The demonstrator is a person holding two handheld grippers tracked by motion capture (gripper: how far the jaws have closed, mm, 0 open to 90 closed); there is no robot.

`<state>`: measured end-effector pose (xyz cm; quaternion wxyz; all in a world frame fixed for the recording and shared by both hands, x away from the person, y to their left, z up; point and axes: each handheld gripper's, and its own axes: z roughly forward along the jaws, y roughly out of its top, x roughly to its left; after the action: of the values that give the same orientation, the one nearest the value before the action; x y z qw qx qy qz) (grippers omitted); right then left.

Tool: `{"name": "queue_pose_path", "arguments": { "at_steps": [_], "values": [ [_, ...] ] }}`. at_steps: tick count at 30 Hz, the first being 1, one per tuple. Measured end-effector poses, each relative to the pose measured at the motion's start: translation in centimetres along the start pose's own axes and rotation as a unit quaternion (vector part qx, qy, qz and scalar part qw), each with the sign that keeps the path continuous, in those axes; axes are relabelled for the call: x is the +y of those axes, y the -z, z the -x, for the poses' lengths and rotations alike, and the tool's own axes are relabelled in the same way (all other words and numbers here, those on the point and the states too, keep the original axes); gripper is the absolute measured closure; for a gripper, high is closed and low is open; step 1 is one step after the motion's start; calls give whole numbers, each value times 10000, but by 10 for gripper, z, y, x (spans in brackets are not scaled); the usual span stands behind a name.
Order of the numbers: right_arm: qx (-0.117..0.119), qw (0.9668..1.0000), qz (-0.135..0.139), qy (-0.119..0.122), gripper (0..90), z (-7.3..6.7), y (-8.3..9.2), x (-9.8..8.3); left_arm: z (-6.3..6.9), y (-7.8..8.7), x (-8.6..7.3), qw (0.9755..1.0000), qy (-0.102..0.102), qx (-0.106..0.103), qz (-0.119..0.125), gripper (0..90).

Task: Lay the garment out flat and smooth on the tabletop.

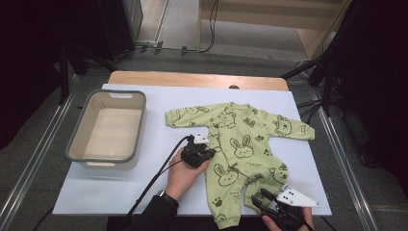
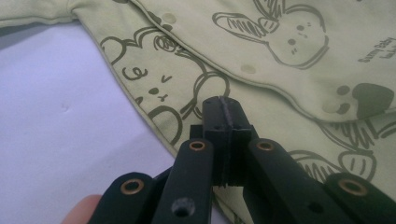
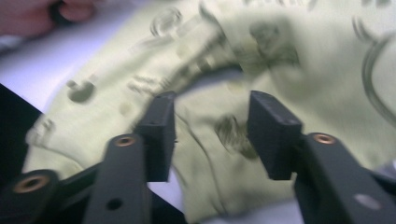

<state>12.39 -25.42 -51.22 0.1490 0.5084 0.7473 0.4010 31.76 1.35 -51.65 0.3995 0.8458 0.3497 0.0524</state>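
A light green baby romper (image 1: pixel 240 139) printed with bunnies and bears lies spread flat on the white table sheet (image 1: pixel 110 192), sleeves out and legs toward me. My left gripper (image 1: pixel 202 144) is at the romper's left side edge. In the left gripper view its jaws (image 2: pixel 223 114) are pressed together over the printed fabric (image 2: pixel 280 84), and I see no fold pinched between them. My right gripper (image 1: pixel 258 198) is at the lower right leg near the table's front edge. Its jaws (image 3: pixel 212 100) stand apart above the blurred leg fabric (image 3: pixel 289 60), with nothing gripped.
A grey-rimmed beige plastic basin (image 1: pixel 75 134) stands on the left of the sheet with nothing in it. The table's wooden far edge (image 1: pixel 192 79) shows beyond the sheet. Black stands and cables (image 1: pixel 327 72) flank the table. The other hand (image 3: pixel 28 18) shows top left in the right gripper view.
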Motion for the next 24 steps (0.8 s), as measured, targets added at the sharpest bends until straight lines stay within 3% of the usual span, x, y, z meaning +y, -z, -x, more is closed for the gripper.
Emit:
{"name": "queue_pose_path", "arguments": {
  "at_steps": [5, 7, 9, 11, 17, 22, 24],
  "values": [
    [-148, 9989, -373, 232, 449, -5, -9, -7, 0, 0, 0, 10000, 4, 0, 5, 899],
    [-324, 9979, -384, 401, 551, -8, -11, -7, 0, 0, 0, 10000, 1, 1, 6, 899],
    [-227, 9980, -427, 411, 742, -6, -8, -7, 0, 0, 0, 10000, 1, 1, 8, 899],
    [-113, 9982, -456, 376, 796, -3, -6, -8, 0, 0, 0, 10000, -1, 1, 6, 899],
    [120, 9971, -420, 619, 815, -2, 14, -16, 0, 0, 0, 10000, 13, -16, -3, 899],
    [374, 9964, -362, 676, 808, -3, 34, -29, 0, 0, 0, 10000, -7, -7, -17, 899],
    [481, 9963, -212, 680, 722, 0, 40, -31, 0, 0, 0, 10000, -5, -11, -18, 899]
  ]
}}
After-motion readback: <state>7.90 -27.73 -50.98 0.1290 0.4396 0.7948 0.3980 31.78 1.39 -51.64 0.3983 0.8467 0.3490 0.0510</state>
